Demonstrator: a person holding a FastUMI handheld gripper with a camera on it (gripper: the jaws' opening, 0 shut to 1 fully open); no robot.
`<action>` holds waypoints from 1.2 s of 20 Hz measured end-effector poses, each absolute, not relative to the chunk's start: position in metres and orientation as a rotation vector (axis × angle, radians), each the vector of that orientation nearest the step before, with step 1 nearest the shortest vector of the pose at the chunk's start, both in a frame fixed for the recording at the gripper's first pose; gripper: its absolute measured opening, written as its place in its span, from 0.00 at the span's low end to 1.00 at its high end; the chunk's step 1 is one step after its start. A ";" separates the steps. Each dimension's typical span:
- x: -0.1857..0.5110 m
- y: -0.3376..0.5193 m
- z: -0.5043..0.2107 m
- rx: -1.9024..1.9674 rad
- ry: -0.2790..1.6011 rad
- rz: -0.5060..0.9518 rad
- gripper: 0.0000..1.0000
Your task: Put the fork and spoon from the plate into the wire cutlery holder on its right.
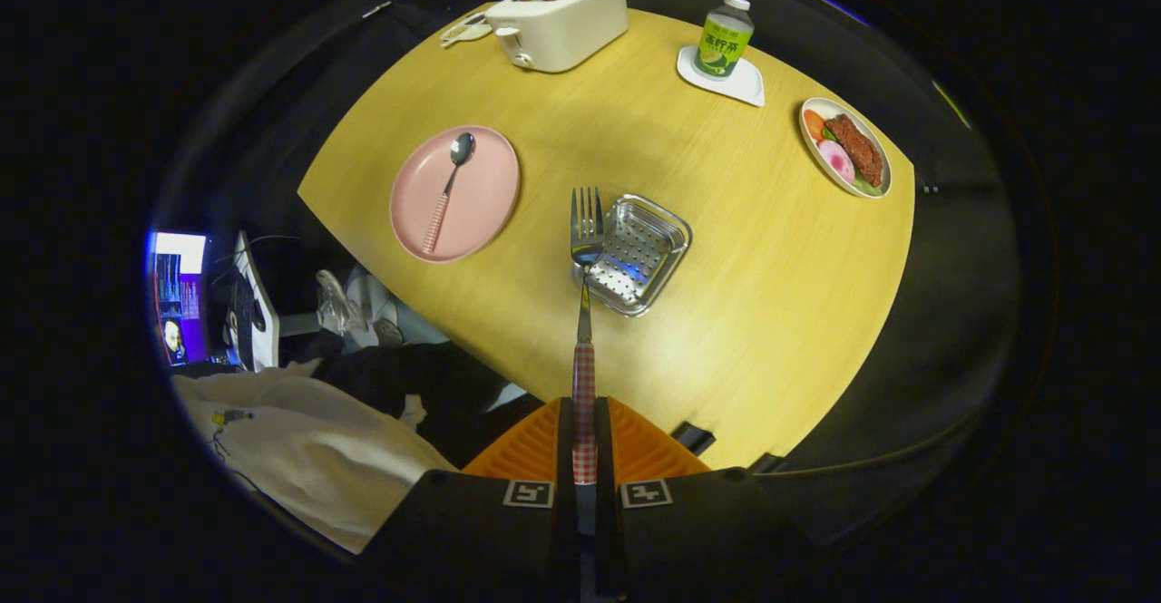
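Observation:
My gripper point(585, 417) is shut on the fork point(585, 249) by its red-checked handle, held high above the table. The fork points forward, and its tines overlap the left rim of the metal cutlery holder point(655, 222), a perforated silver basket on the yellow table. To the holder's left lies the pink plate point(481, 213). A spoon point(446, 190) with a red-checked handle rests across that plate, bowl at the far end.
On the yellow table point(744, 313) stand a white toaster point(558, 23) with bread at the back, a green bottle point(724, 38) on a white coaster, and a white plate of food point(845, 146) at the right. A person's white sleeve point(290, 440) is near left.

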State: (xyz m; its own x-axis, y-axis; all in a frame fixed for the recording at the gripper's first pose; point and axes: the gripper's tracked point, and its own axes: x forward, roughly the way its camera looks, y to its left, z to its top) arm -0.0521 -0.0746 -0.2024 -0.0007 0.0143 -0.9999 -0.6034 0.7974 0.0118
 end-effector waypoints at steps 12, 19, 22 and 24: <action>-0.014 -0.081 -0.246 -0.552 1.830 0.509 0.12; 0.011 -0.069 -0.260 -0.481 1.828 0.471 0.24; 0.017 -0.065 -0.250 -0.425 1.762 0.475 0.71; 0.021 -0.056 -0.241 -0.379 1.698 0.487 0.84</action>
State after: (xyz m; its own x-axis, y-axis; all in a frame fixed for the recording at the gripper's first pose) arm 0.0208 -0.0563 -0.2407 -0.1791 0.0192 -0.9836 -0.5050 0.8562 0.1087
